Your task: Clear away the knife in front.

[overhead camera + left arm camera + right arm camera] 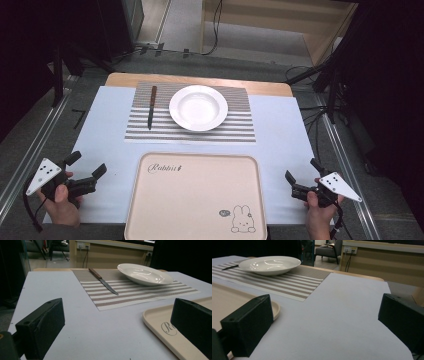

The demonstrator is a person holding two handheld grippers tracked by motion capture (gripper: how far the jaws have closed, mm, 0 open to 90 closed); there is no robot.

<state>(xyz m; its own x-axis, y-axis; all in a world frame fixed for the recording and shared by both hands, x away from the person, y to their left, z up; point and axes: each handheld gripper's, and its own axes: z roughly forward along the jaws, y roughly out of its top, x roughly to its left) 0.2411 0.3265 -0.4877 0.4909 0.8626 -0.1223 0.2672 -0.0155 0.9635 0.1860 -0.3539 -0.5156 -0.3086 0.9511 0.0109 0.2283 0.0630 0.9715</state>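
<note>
High view: left tongs [85, 167] and right tongs [302, 175] both wide apart, empty, flanking the tray [195, 220].

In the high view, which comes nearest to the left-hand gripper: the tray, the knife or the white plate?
From the left gripper:
1. Tray, just beside it at the table's near edge.
2. Knife, farther back, on the striped mat's left.
3. White plate, farthest, mid-mat.

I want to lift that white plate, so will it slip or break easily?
The plate looks glossy, so probably slippery. It seems like ceramic, likely breakable and fairly heavy. Its thin raised rim, seen above the striped mat, should offer some grip.
</note>
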